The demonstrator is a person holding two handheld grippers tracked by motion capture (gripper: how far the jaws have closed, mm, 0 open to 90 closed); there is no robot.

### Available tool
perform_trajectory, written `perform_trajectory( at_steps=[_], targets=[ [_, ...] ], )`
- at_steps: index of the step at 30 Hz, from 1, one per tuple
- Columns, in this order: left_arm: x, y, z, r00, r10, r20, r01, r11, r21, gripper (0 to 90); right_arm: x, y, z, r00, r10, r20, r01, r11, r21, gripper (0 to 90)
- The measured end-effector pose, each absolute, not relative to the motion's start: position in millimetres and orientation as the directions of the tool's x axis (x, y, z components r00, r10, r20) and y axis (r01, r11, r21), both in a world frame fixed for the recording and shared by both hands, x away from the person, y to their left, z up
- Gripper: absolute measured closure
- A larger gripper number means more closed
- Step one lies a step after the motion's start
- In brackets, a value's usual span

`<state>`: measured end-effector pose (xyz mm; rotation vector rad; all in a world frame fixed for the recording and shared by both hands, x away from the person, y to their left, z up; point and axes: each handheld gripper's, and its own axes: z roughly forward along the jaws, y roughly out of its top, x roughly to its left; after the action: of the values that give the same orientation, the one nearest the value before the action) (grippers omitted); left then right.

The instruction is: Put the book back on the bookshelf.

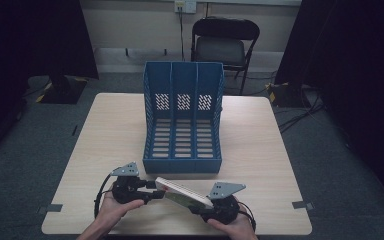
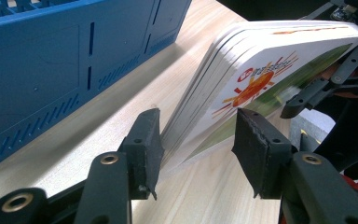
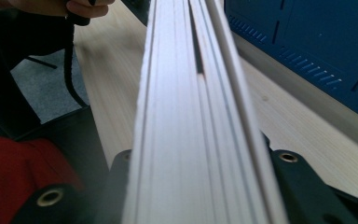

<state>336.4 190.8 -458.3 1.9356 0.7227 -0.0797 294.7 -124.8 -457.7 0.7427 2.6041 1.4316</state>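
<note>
A thick white book (image 1: 182, 192) with an orange sun printed on its cover (image 2: 270, 60) tilts above the front of the wooden table (image 1: 115, 130). My right gripper (image 1: 202, 204) is shut on its near end, and the page edges (image 3: 186, 116) run straight out from between its jaws (image 3: 191, 158). My left gripper (image 1: 156, 191) is open around the book's opposite corner (image 2: 196, 126); one pad (image 2: 144, 140) is close against the pages and the other stands off the cover. A blue three-slot file rack (image 1: 182, 165) stands just behind, its slots empty.
The rack's blue wall (image 2: 51, 70) (image 3: 307, 32) sits close to both grippers. A black folding chair (image 1: 225, 42) stands beyond the table. Cables and a stand base lie on the grey floor at both sides. The table's front edge is right under the hands.
</note>
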Motion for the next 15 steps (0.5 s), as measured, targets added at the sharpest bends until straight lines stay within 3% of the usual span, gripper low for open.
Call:
perform_trajectory(
  at_steps=[15],
  targets=[
    [338.7, 191.0, -462.1, 0.806, 0.462, -0.371, 0.539, -0.312, 0.782, 52.0, 295.8, -123.5, -464.0, -0.873, 0.473, 0.117, 0.357, 0.457, 0.815, 76.3]
  ],
)
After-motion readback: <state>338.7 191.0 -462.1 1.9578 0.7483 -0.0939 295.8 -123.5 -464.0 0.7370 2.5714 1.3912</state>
